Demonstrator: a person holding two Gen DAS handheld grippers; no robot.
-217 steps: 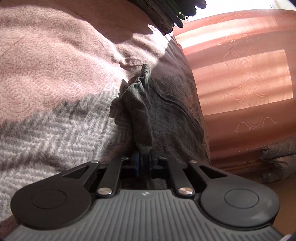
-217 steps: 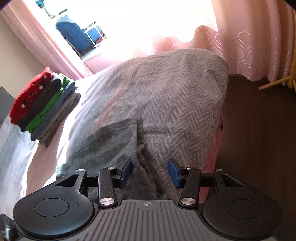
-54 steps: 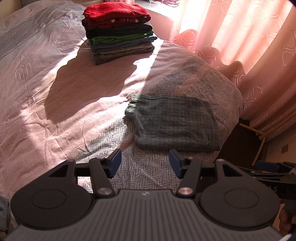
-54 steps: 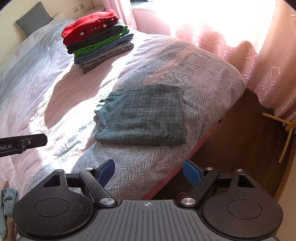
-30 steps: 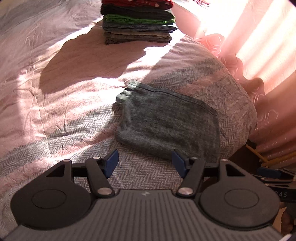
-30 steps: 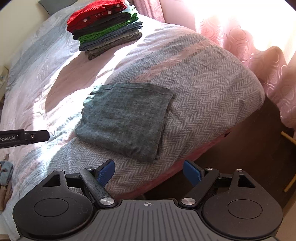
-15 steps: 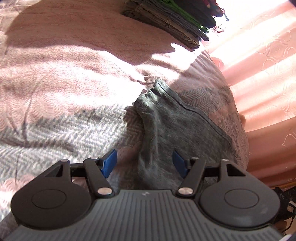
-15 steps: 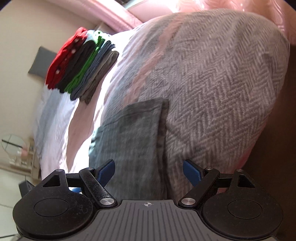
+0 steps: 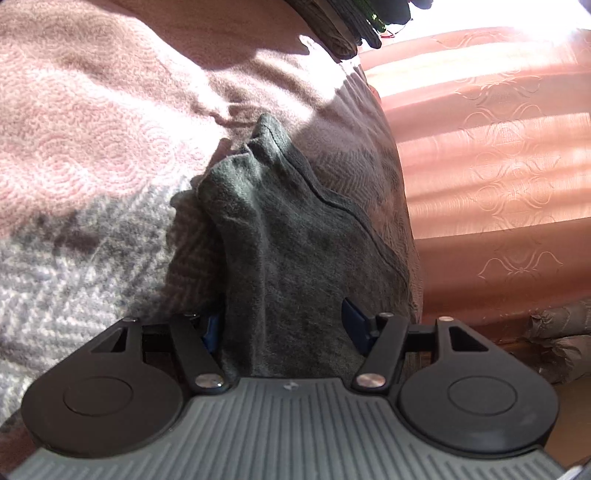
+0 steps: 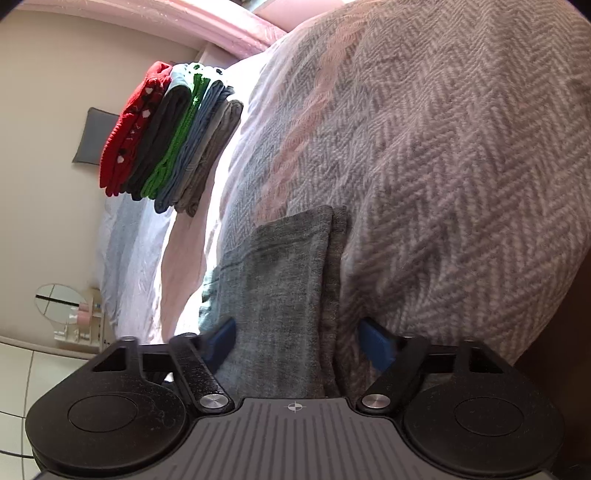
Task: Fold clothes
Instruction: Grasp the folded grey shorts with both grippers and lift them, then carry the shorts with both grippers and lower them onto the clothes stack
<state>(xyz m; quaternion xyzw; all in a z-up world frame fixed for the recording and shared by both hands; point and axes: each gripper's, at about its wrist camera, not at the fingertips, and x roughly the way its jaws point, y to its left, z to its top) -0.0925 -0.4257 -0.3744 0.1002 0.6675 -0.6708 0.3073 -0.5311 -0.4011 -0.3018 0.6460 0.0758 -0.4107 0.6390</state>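
A folded grey garment (image 9: pixel 295 240) lies flat on the bed near its corner. My left gripper (image 9: pixel 282 326) is low over the garment's left end with its jaws closing. The cloth fills the gap, its edge hides part of the left pad, and neither pad visibly presses it. In the right wrist view the same garment (image 10: pixel 280 266) runs up from my right gripper (image 10: pixel 299 341). Its jaws are closing too, and the garment's right edge and a strip of bedcover lie between the blue pads, apart from both.
A stack of folded clothes (image 10: pixel 170 136), red on top, sits further up the bed and shows at the top of the left wrist view (image 9: pixel 343 26). The herringbone bedcover (image 10: pixel 443 166) drops off at the corner. A pink curtain (image 9: pixel 498 147) hangs beside the bed. A round mirror (image 10: pixel 59 301) stands on a side table.
Both grippers have dropped from above the bed down to the garment's near edge, and the cloth now lies between each pair of pads. The right jaws have narrowed.
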